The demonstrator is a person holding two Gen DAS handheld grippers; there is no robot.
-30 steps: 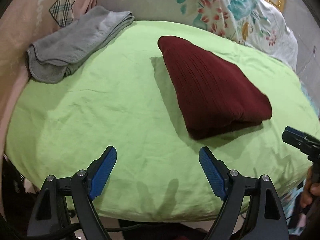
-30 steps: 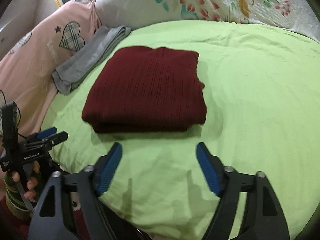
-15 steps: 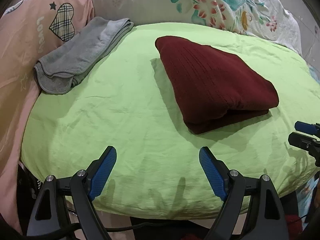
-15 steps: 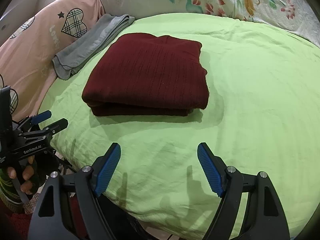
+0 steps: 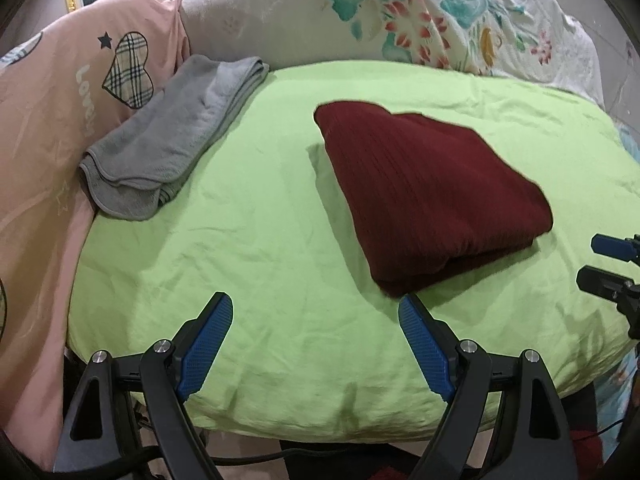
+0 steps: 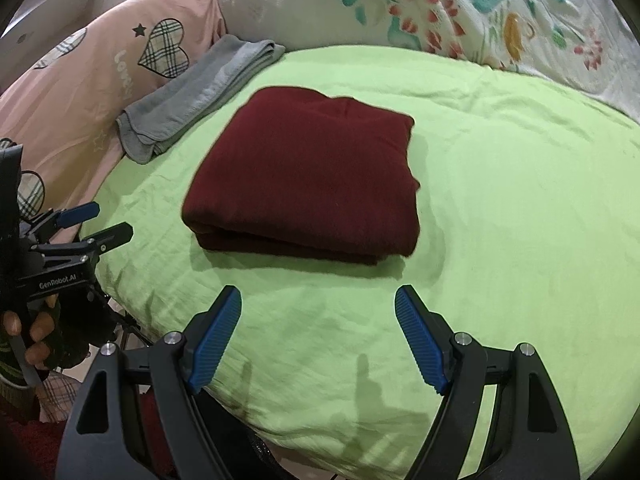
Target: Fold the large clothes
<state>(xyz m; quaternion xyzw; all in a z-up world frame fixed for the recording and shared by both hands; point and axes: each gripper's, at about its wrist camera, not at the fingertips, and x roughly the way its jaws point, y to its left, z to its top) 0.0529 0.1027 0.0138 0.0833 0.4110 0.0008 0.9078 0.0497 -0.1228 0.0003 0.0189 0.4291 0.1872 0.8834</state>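
Note:
A dark red knit garment (image 5: pixel 424 192) lies folded into a thick rectangle on the light green bed sheet (image 5: pixel 248 248); it also shows in the right wrist view (image 6: pixel 312 176). My left gripper (image 5: pixel 316 340) is open and empty, above the sheet's near edge, short of the garment's near corner. My right gripper (image 6: pixel 318 328) is open and empty, just in front of the garment's folded near edge. The right gripper shows at the right edge of the left wrist view (image 5: pixel 612 264); the left gripper shows at the left of the right wrist view (image 6: pixel 92 224).
A folded grey towel (image 5: pixel 172 148) lies at the sheet's far left by a pink quilt with a plaid heart (image 5: pixel 48 92). A floral pillow (image 5: pixel 400 16) lies along the back. The bed's front edge drops off under both grippers.
Both grippers have pulled back and risen a little from the bed, staying open. The folded red garment has not moved.

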